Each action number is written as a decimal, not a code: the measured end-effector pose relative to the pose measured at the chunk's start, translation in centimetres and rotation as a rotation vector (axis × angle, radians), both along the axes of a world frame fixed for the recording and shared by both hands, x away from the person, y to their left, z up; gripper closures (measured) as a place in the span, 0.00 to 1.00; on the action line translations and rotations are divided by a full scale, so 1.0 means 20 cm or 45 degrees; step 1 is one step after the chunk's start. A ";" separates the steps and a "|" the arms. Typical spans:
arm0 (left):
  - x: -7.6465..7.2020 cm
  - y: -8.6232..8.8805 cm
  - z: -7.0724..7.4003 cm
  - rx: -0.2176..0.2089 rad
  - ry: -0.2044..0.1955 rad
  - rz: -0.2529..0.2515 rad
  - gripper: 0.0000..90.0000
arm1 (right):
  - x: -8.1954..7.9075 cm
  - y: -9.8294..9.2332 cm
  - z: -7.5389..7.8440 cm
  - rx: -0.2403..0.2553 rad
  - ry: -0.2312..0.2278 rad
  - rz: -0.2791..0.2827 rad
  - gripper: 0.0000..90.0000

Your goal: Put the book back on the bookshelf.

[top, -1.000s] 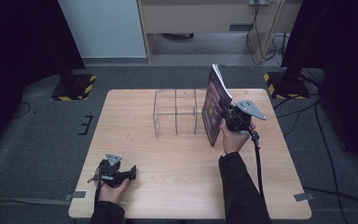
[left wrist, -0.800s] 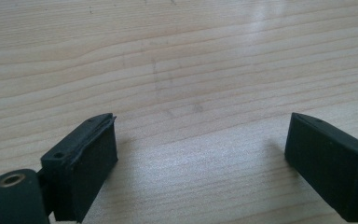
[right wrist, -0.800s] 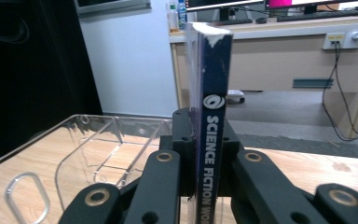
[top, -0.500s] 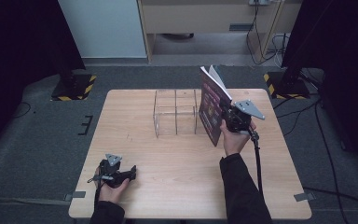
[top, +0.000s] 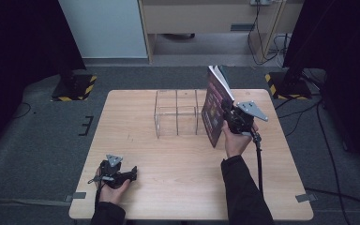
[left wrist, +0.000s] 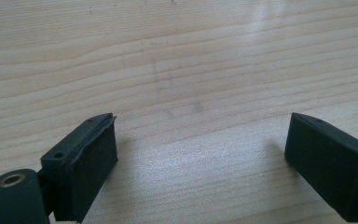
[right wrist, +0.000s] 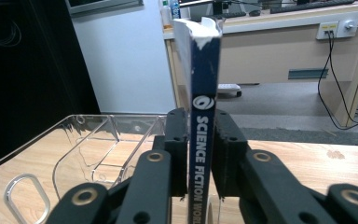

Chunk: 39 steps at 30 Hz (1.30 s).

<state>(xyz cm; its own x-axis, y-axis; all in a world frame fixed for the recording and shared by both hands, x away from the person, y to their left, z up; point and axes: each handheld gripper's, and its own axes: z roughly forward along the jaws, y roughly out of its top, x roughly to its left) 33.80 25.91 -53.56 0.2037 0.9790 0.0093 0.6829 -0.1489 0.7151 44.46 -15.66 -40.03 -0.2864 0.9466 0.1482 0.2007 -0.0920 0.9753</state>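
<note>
A dark-covered book [top: 213, 110] stands on edge at the right end of a clear plastic organiser [top: 176, 115], leaning a little. My right gripper [top: 228, 117] holds it from the right. In the right gripper view the blue spine [right wrist: 204, 84], which reads "SCIENCE FICTION", runs up between the jaws [right wrist: 200, 154]. The pads still lie against both sides, though the jaws have just been opening a little. My left gripper [top: 132, 174] rests low over the table's near left part. Its jaws [left wrist: 200, 149] stand wide open over bare wood.
The wooden table [top: 183, 173] has bare room in the middle and along the front. The organiser [right wrist: 74, 140] has several open compartments. Beyond the table are a grey floor, a desk with cables, and black stands with striped bases.
The book's top has swayed slightly left and back while its lean changed a little. Both hands stayed where they were.
</note>
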 end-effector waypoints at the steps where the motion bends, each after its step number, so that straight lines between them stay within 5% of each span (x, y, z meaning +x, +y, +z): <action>1: 0.00 0.00 0.00 0.000 0.000 0.000 0.09 | 0.00 0.00 0.00 0.001 0.002 0.004 0.85; 8: 0.00 0.00 0.00 -0.001 0.000 0.000 0.09 | 0.00 -0.02 0.01 -0.019 0.007 0.003 0.72; 21: 0.00 0.00 0.00 -0.001 0.000 0.001 0.09 | -0.04 -0.09 0.00 0.037 0.049 0.100 0.24; 32: 0.00 0.00 0.00 0.002 0.002 -0.002 0.09 | -0.19 -0.21 -0.09 -0.014 0.177 0.213 0.16; 39: 0.00 0.00 0.00 0.000 0.001 0.001 0.09 | -0.32 -0.34 -0.28 -0.115 0.299 0.246 0.14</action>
